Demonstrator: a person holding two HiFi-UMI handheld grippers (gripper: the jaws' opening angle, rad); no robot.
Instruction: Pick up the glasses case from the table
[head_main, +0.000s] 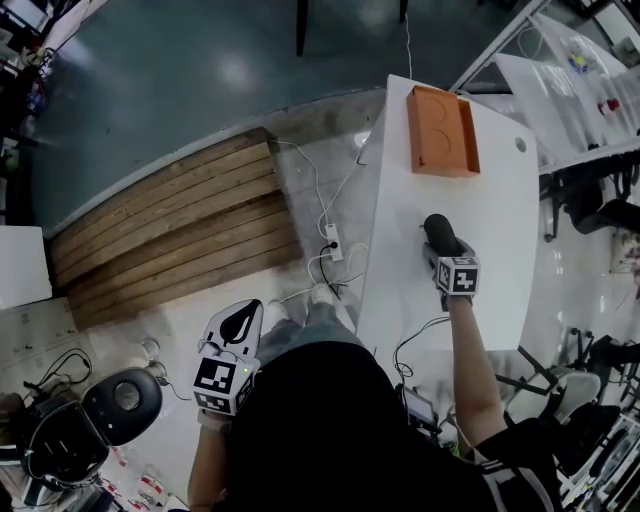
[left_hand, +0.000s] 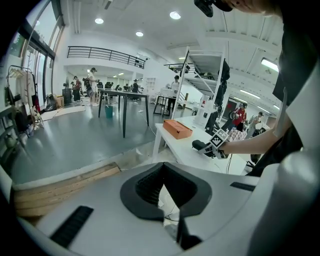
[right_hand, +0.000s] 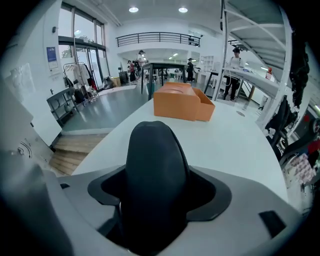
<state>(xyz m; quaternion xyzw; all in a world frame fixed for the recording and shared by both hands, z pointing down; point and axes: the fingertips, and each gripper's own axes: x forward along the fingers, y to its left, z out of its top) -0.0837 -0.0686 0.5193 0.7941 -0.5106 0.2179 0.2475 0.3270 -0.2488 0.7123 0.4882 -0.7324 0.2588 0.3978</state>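
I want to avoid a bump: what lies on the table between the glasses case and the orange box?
Nothing: only bare white table between the glasses case and the orange box, clearest in the right gripper view.

Right gripper (head_main: 439, 236) full, left gripper (head_main: 240, 324) closed

The left gripper (left_hand: 163, 176) is filling the bottom of the frame. Its dark jaws are meeting with nothing between them, and only a thin slit is showing the floor below. At 2 o'clock from it, the right gripper (left_hand: 206, 148) is gripping the dark glasses case (left_hand: 196, 145) over a white table (left_hand: 187, 157); whether the case is touching the tabletop cannot be told. An orange box (left_hand: 177, 129) is sitting on the table at 11 o'clock from the case. Wooden planks (left_hand: 60, 186) are lying at 9 o'clock from the jaws. A black table (left_hand: 123, 94) is standing at 11 o'clock.
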